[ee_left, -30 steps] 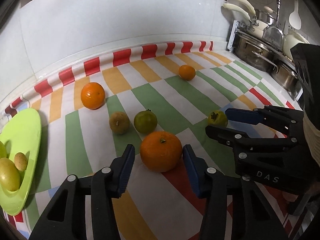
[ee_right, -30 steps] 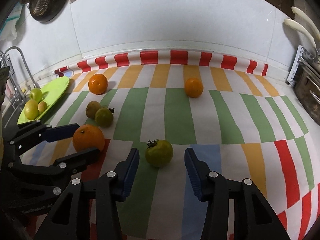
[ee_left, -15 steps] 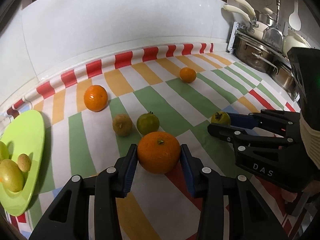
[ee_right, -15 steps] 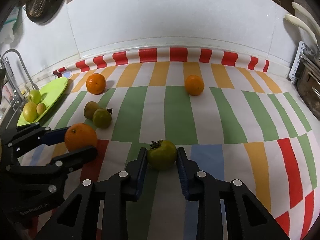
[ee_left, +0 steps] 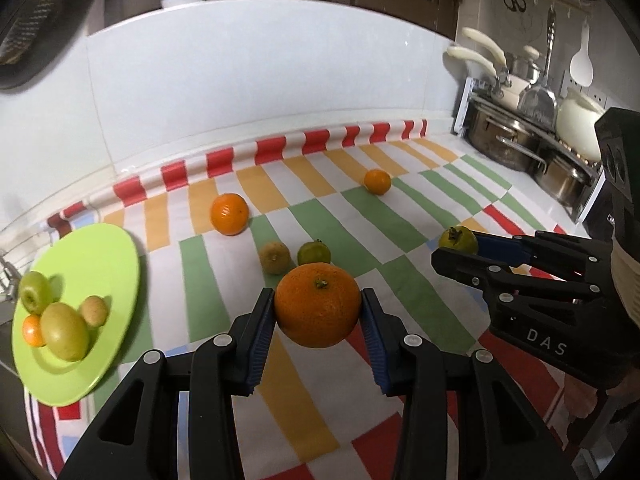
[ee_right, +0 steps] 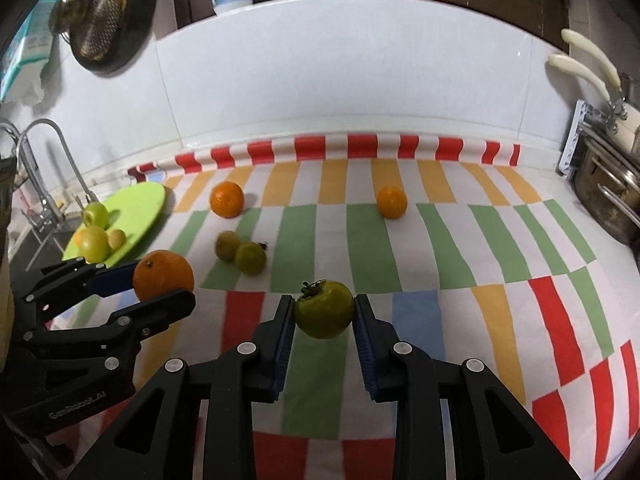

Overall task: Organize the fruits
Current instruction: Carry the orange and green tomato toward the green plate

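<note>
My left gripper is clamped on a large orange, both blue pads pressed to its sides, and the fruit hangs clear of the striped cloth. My right gripper is pinched on a green persimmon, also lifted off the cloth.

Differences between views: the left wrist view shows the full face of the green plate and the pots at the right, where a white spatula hangs. It shows the right gripper only from the side, with the persimmon at its tips. The right wrist view alone shows the faucet beside the plate and a hanging strainer on the wall. It shows the large orange from the side between my left gripper's fingers.

Count, loose on the cloth: two oranges, one nearer the plate and one smaller towards the pots; one yellowish fruit and one green fruit, just beside each other.

Count, on the plate: four pieces. One green apple, one large yellow-green fruit, one small tan fruit, and one small orange fruit partly hidden behind the large one.

Held: two pieces, one per gripper.
</note>
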`<state>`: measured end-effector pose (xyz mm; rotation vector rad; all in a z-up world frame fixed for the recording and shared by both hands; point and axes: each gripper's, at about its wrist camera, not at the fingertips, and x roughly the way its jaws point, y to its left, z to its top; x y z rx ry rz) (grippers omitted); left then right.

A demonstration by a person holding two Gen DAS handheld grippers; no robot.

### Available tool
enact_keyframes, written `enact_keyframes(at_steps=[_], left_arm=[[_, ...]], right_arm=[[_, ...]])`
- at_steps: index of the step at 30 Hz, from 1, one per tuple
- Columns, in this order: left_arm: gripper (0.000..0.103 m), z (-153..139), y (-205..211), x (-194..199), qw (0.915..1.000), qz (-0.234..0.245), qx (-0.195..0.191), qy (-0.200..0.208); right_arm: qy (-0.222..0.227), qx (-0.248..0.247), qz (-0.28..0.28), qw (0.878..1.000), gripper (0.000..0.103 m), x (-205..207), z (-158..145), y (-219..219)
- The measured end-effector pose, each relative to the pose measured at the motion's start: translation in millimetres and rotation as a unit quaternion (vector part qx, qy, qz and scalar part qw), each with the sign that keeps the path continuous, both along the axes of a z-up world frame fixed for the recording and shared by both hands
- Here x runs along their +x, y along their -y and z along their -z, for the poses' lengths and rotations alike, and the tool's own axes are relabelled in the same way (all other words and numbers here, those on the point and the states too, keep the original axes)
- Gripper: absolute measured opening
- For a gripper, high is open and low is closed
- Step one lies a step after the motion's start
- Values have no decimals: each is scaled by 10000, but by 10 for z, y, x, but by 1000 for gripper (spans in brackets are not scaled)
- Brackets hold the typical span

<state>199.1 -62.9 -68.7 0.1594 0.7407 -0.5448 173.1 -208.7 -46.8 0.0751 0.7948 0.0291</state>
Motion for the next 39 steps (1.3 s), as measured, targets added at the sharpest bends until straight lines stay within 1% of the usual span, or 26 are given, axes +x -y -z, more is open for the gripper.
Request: enact_keyframes(at_steps=[9,20,30,39], left_arm=[[42,-234,-325,-197,9992,-295,-130,248],[42,-453,-775,-381,9958,-728,-185,526],[42,-627,-1161,-420,9902,-1129,-107,820],[42,-729,-1525,-357,9825,-1597,-56,961]], right_arm=[[313,-2,-110,9994,30,-184,-248,-281],[739,-51,-487,9961,30,-306,-534,-712],[1002,23,-922,9907,30,-235,-676,-1098],[1100,98,-1407,9839,30,-33,-729,-1463]])
